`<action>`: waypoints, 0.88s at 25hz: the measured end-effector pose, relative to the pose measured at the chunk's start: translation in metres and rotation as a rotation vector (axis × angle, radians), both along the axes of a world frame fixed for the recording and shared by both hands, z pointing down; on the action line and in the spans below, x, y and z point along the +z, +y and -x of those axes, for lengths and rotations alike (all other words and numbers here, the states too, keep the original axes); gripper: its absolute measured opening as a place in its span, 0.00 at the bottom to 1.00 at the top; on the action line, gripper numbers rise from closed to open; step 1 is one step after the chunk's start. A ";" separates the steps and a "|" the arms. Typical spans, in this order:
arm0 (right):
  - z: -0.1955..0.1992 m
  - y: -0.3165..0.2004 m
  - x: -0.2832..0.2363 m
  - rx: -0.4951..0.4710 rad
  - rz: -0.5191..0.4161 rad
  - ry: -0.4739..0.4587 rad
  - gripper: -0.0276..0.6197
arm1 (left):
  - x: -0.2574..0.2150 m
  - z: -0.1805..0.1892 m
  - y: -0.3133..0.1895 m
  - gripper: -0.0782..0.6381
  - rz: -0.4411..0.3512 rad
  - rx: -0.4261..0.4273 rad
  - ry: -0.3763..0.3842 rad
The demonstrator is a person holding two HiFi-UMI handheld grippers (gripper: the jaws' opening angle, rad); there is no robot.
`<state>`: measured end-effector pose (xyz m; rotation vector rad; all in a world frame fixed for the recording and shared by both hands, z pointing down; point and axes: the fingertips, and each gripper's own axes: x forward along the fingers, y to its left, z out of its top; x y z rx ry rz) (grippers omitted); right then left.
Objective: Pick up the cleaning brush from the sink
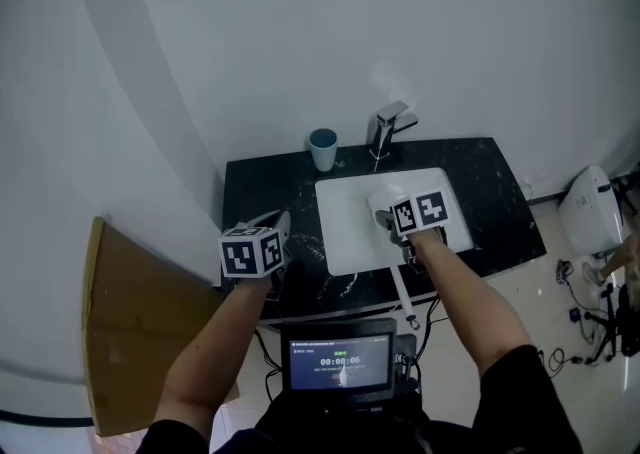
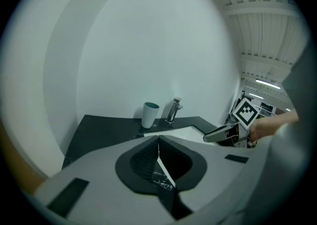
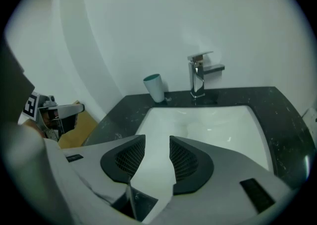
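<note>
far left: cardboard sheet (image 1: 130, 332) propped against the wall, clear of the work. next, left gripper (image 2: 158, 142) low over the black counter (image 1: 258, 192), jaws pressed fully together on nothing; idle, probably held aside so as not to crowd the basin. further along, at the back of the counter, a teal cup (image 1: 323, 149) and then the faucet (image 1: 388, 130), both upright behind the sink (image 1: 338, 232) and out of the reach line. over the sink's front right part, right gripper (image 3: 157, 142) aimed across the white basin toward the faucet, jaws apart with a moderate gap, only white showing between them. under it, cleaning brush (image 1: 403, 294): thin white handle running from beneath the gripper, across the sink's front rim and out past the counter's front edge toward the person; head hidden by the gripper. seemingly lined up along the handle so the jaws can close across it; hard to tell whether anything touches it yet. calls for closing squarely on the handle before lifting, else risk of a slip or a pivot about the grip.
</note>
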<state>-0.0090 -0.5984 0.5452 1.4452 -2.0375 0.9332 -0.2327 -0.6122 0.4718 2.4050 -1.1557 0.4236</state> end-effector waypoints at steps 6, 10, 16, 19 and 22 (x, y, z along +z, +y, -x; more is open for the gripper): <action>-0.034 -0.008 0.067 0.099 0.180 -0.040 0.28 | 0.046 -0.024 -0.019 0.17 0.043 -0.006 -0.027; -0.045 -0.012 0.100 0.091 0.278 -0.007 0.28 | 0.074 -0.032 -0.024 0.17 0.075 -0.016 -0.056; -0.029 -0.003 0.149 0.041 0.461 0.066 0.28 | 0.096 -0.044 -0.028 0.17 0.094 0.019 -0.088; -0.031 -0.003 0.166 0.040 0.506 0.116 0.28 | 0.102 -0.045 -0.031 0.17 0.105 0.022 -0.070; -0.029 -0.004 0.177 0.059 0.557 0.084 0.28 | 0.102 -0.046 -0.035 0.17 0.105 0.042 -0.057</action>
